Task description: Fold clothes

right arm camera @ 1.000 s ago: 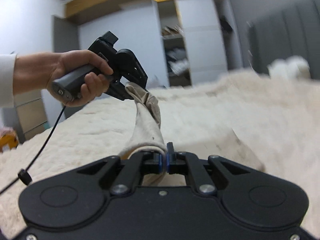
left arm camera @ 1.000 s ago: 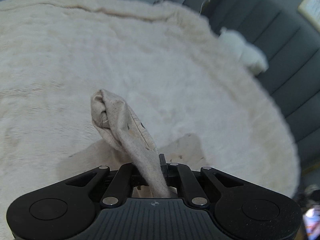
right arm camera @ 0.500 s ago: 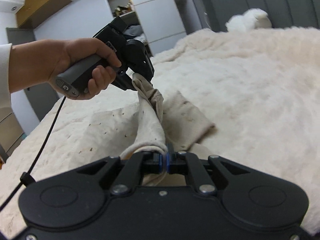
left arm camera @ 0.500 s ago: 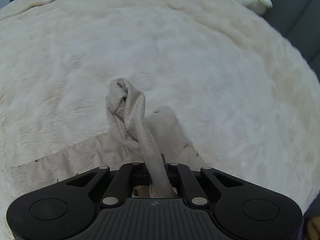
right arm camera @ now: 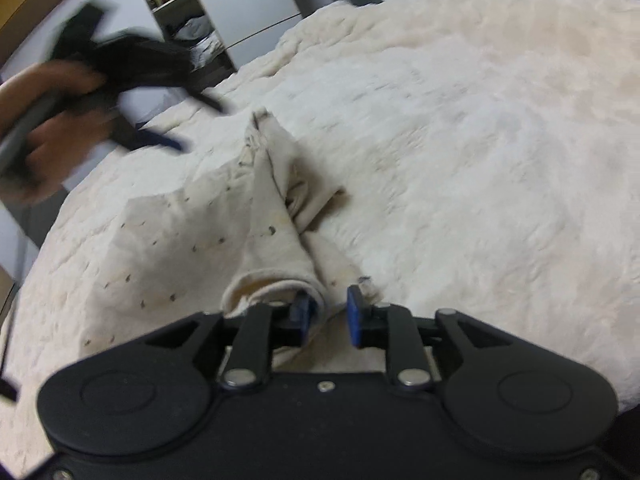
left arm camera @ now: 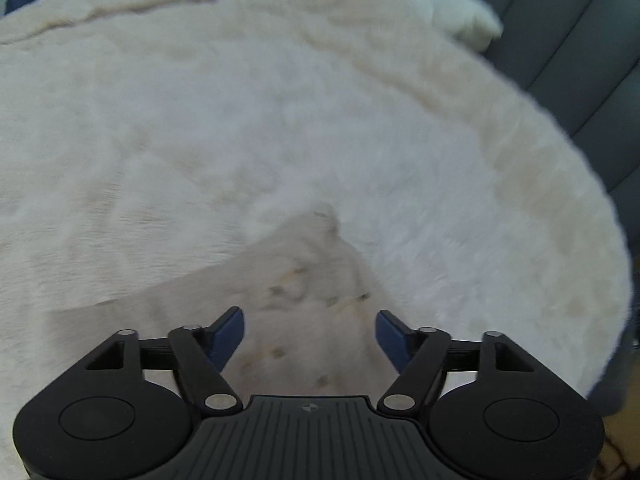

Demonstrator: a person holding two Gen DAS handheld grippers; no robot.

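Left gripper (left arm camera: 309, 322): jaws wide apart, empty, hovering over the garment (left arm camera: 304, 280). Right gripper (right arm camera: 328, 312): jaws parted, nothing clamped; a rolled hem lies against the left pad (right arm camera: 301, 312). Garment: beige, speckled, spread on the furry blanket (right arm camera: 480, 140), with a bunched ridge running away from the right gripper toward the far side. Risk: the ridge may settle twisted, so the fold lies crooked; the hem may snag on the pad as it withdraws. No readable writing or labels.
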